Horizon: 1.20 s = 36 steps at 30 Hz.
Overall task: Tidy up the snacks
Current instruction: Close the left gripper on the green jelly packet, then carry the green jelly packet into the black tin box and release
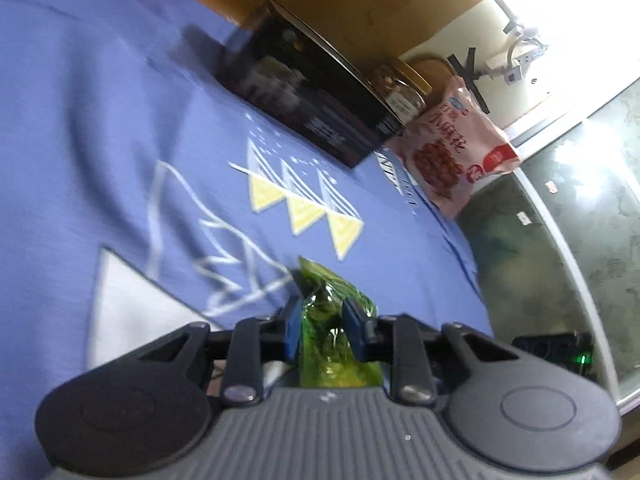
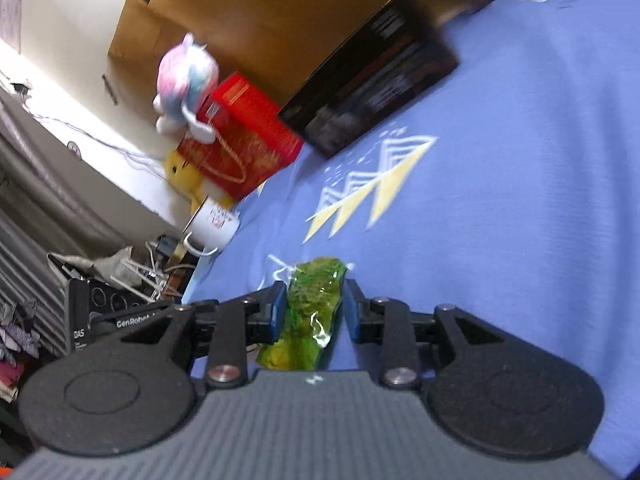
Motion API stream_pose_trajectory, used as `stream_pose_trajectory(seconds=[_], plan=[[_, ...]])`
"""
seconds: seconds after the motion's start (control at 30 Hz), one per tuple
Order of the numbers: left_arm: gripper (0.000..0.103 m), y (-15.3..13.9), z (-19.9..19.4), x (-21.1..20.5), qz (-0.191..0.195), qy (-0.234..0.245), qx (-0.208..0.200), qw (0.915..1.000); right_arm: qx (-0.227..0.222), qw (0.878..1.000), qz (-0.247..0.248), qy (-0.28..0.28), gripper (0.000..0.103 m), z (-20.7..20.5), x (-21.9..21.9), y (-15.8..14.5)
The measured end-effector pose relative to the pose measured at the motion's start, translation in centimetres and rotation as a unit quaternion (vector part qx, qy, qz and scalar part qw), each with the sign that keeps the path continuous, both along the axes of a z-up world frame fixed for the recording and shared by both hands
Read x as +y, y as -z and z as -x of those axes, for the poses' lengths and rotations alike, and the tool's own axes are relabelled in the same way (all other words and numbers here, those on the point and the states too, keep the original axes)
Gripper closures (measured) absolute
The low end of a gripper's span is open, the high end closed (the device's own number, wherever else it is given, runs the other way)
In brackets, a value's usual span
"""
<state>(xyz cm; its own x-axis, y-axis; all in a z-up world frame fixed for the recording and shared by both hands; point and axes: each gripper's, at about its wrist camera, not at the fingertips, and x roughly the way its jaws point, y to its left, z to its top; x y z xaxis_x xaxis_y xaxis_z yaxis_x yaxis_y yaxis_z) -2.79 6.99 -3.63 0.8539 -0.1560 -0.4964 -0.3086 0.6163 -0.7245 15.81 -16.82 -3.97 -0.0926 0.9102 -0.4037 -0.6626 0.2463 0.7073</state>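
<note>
Grippers, left (image 1: 322,320) and right (image 2: 314,312), each pinch green packets.

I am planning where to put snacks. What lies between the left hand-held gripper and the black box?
In the left wrist view, only blue cloth with printed triangles lies between the left hand-held gripper and the black box.

Glossy green plastic wrapper (image 1: 334,320) is seen; matt blue cloth (image 1: 120,120) and ribbed matt plastic tool body (image 1: 332,432) are shown.
</note>
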Motion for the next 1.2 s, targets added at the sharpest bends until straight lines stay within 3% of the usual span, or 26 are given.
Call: stream_pose_trajectory(seconds=[0.13, 0.33, 0.47, 0.57, 0.73, 0.83, 0.93, 0.97, 1.03, 1.2], plan=[[0.077, 0.2, -0.9, -0.2, 0.014, 0.005, -0.003, 0.9999, -0.090, 0.996, 0.023, -0.013, 0.069, 1.6, -1.4, -0.7], [0.068, 0.4, -1.1, -1.3, 0.042, 0.041, -0.011, 0.9982, -0.155, 0.987, 0.020, -0.045, 0.065, 3.7, -1.8, -0.6], [0.069, 0.3, -1.0, -2.4, 0.035, 0.043, -0.011, 0.9984, -0.149, 0.988, 0.009, -0.039, 0.064, 3.5, -1.5, -0.2], [0.089, 0.4, -0.8, -2.3, 0.037, 0.033, -0.006, 0.9988, -0.149, 0.988, 0.002, -0.033, 0.065, 3.5, -2.0, -0.1], [0.089, 0.7, -0.4, -1.4, 0.084, 0.032, -0.030, 0.9955, -0.124, 0.992, -0.008, -0.026, 0.062, 3.0, -3.0, -0.1], [0.089, 0.0, 0.1, -0.9, 0.110, 0.040, -0.069, 0.9908, -0.084, 0.996, -0.032, -0.031, 0.053, 2.5, -3.7, -0.1], [0.089, -0.7, -0.1, -1.0, 0.121, 0.051, -0.089, 0.9873, -0.027, 0.997, -0.062, -0.043, 0.063, 1.9, -3.8, -0.3], [0.089, -1.0, -0.3, -1.2, 0.115, 0.052, -0.086, 0.9882, -0.020, 0.996, -0.070, -0.046, 0.085, 1.7, -3.7, -0.6], [0.088, -1.8, -0.8, -1.1, 0.093, 0.049, -0.077, 0.9915, -0.030, 0.995, -0.080, -0.047, 0.088, 1.8, -3.2, -1.9], [0.087, -5.9, -3.1, 0.6, 0.034, 0.049, -0.081, 0.9949, -0.116, 0.989, -0.084, -0.034, 0.089, 1.7, -0.4, -5.7]])
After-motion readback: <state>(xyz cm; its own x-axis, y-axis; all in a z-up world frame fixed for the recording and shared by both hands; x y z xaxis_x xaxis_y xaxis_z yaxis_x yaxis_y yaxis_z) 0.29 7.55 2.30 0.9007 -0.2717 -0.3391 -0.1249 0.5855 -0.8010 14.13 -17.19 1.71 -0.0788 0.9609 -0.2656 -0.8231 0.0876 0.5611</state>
